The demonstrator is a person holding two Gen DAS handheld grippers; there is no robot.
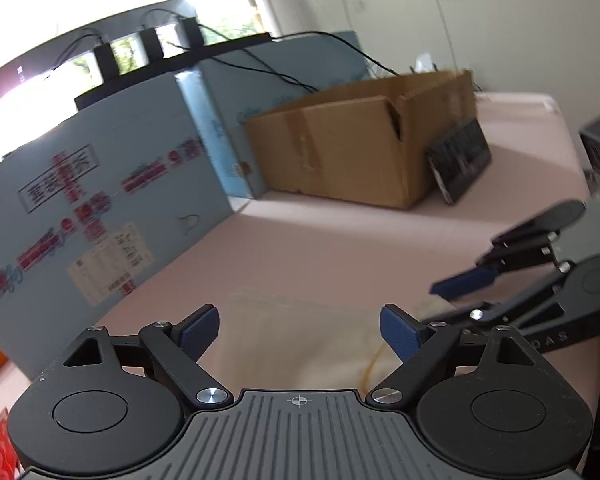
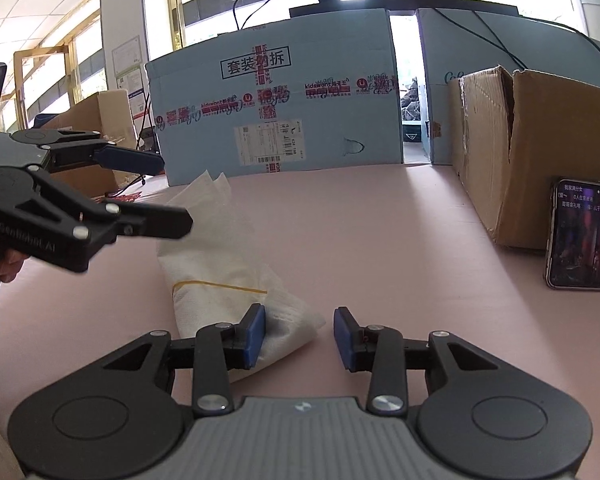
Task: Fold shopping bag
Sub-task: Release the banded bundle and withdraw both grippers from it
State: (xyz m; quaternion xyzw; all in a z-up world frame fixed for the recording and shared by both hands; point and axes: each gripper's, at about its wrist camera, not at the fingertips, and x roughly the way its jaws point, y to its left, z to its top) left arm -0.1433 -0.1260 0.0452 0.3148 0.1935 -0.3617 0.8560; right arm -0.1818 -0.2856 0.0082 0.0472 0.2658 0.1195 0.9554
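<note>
Shopping bag (image 2: 236, 276) lay folded into a narrow strip on the pink table (image 2: 380, 240); both jaws clear of it, likely released: left hand-held gripper (image 2: 168, 196) spread wide above; right hand-held gripper (image 2: 300, 340) part-spread, empty, at its near corner.

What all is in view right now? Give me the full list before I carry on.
bag: one, white, lying folded on the table ahead of both grippers
table: one, pink, under everything
brown box: one, open, far right on the table
phone: one, screen lit, leaning on the brown box
blue boxes: two, along the table's back edge
left gripper: open above the bag
right gripper: open, left pad over the bag's near corner
hand: one, on the left gripper's handle
</note>
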